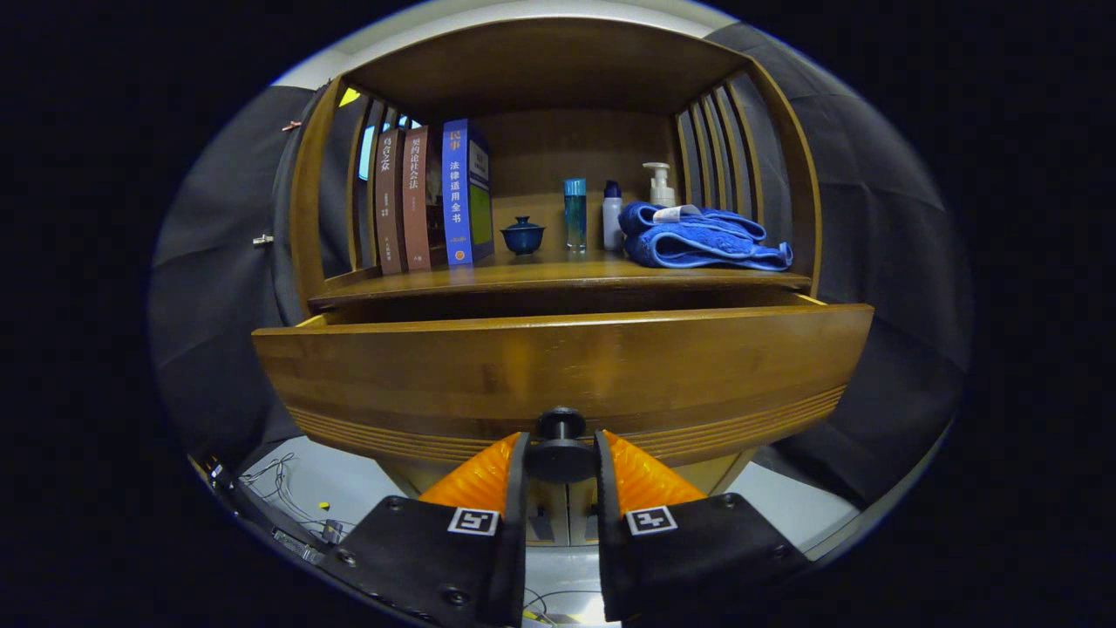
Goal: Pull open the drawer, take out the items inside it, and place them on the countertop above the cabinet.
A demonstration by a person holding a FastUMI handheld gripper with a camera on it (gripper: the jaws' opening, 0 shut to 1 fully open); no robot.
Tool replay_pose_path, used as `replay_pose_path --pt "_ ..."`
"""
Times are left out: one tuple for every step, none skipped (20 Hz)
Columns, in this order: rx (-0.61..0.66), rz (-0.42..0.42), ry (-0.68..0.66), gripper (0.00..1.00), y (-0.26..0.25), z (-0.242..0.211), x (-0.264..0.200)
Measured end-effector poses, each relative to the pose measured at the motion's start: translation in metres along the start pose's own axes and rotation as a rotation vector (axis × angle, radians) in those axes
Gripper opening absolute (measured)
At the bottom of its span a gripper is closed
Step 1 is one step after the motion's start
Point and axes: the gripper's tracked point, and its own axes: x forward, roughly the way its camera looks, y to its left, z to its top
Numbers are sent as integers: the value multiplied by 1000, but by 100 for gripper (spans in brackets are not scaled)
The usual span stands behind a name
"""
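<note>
1. At the drawer (pixel 562 366) front, gripper view: gripper (pixel 561 458) clamped narrow on the knob (pixel 561 447), both fingers pressing its sides.
2. Drawer pulled partway out; inside hidden.
3. Above drawer, on countertop (pixel 558 272): books (pixel 432 196) at left, small lidded cup (pixel 522 235) & bottles (pixel 612 209) mid, folded towel (pixel 702 237) at right.

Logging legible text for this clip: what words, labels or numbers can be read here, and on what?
"民事" and "法律适用全书": spine of the blue book.
Brown books: spine titles too blurred to read with confidence.
Towel tag: too small to read.
Bottles: no print can be made out.
Claw, shut on the drawer knob: square code markers, no words.
</note>
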Motion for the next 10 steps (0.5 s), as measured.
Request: replay_pose_path --pt "1 1 1 39 0 -2 -7" --pt "1 0 1 39 0 -4 -14" --pt "-1 -2 0 39 0 -6 -20" --pt "-2 -5 -2 39 -1 -8 -26" --pt "-4 -8 -2 39 -1 -11 -33" --pt "-4 -10 0 39 -1 -14 -39" --pt "-3 -11 4 39 -1 -18 -44" --pt "-1 -10 13 39 -1 -23 -48" --pt "2 -8 6 38 -1 -24 -53" --pt "-4 -6 9 38 0 -25 -58"
